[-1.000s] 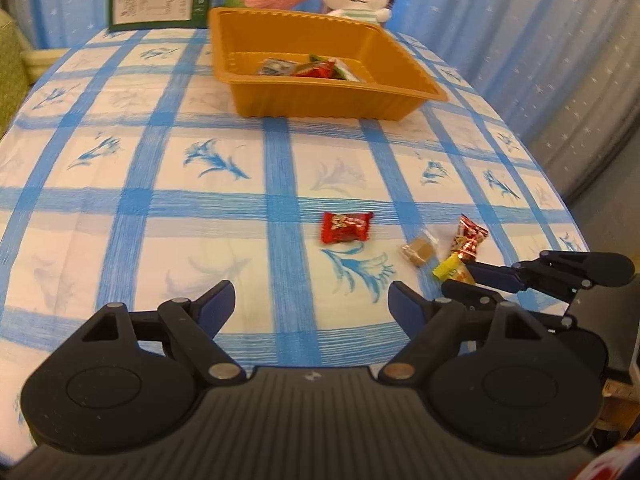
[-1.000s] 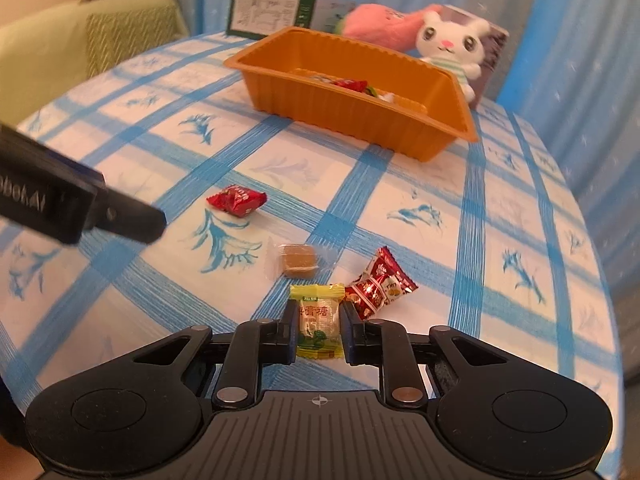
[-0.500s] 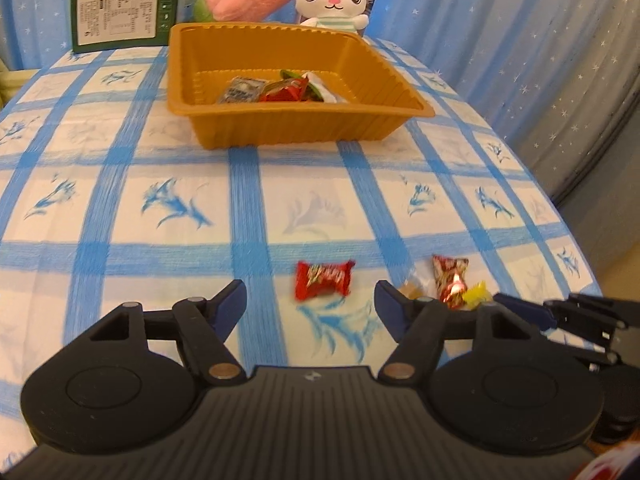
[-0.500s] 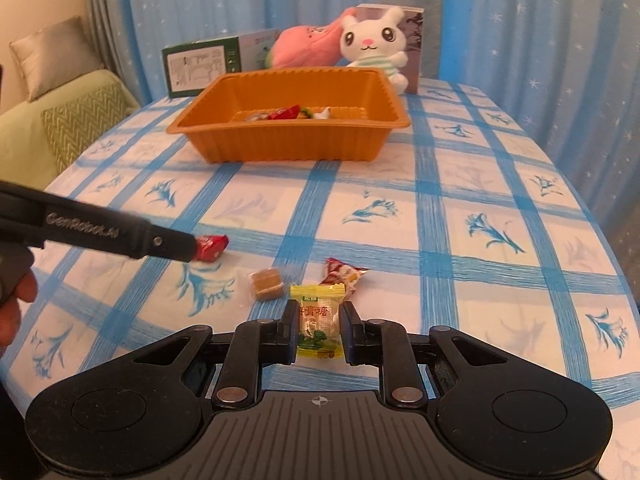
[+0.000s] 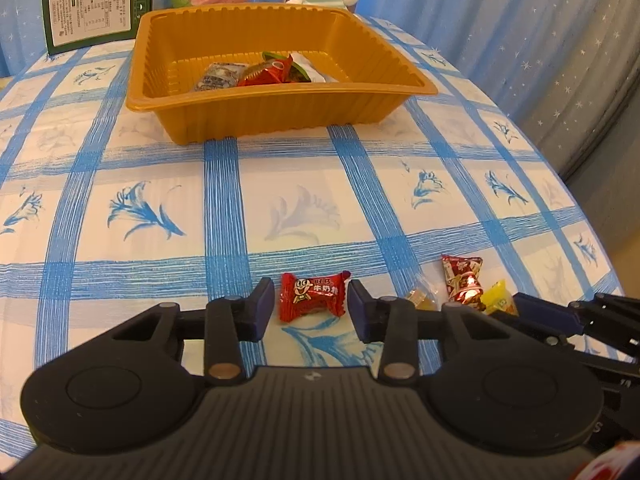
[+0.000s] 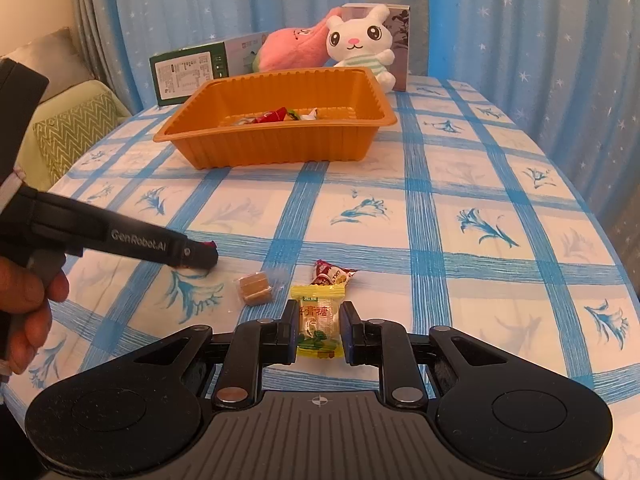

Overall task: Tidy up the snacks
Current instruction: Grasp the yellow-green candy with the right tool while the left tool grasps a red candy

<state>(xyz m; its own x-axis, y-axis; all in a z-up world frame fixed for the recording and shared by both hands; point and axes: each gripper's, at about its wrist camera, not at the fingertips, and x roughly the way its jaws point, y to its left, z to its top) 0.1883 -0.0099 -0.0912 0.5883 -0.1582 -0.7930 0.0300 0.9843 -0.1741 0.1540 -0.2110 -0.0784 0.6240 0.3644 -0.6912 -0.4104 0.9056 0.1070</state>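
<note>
From the left wrist view, the left gripper (image 5: 311, 310) has just been closing its fingers around a red crinkled candy wrapper with a cartoon face (image 5: 311, 295) lying on the blue-checked tablecloth of the worktop (image 5: 160, 264). The candy sits between the blue pads (image 5: 264, 303), with a thin gap visible on each side, so the fingers are not yet pressing it. To the right lie a small tan caramel in clear wrap (image 5: 418, 298) and a red-and-gold foil snack packet (image 5: 461, 278), near the right gripper's tips. Farther back stands an orange ribbed plastic tray (image 5: 280, 108) holding several wrapped snacks (image 5: 260, 72).

From the right wrist view, the right gripper (image 6: 319, 330) is clenched on a yellow-and-green wrapped candy (image 6: 319, 320), held upright between its fingers. The tan caramel (image 6: 255, 288) and the foil packet (image 6: 330, 274) lie just ahead on the cloth. The left gripper (image 6: 200, 255) reaches in from the left, held by a hand (image 6: 28, 300). The orange tray (image 6: 280, 148) sits beyond, with a white plush rabbit (image 6: 360, 46), a pink plush toy (image 6: 292, 50) and a green printed carton (image 6: 188, 74) behind it.
</note>
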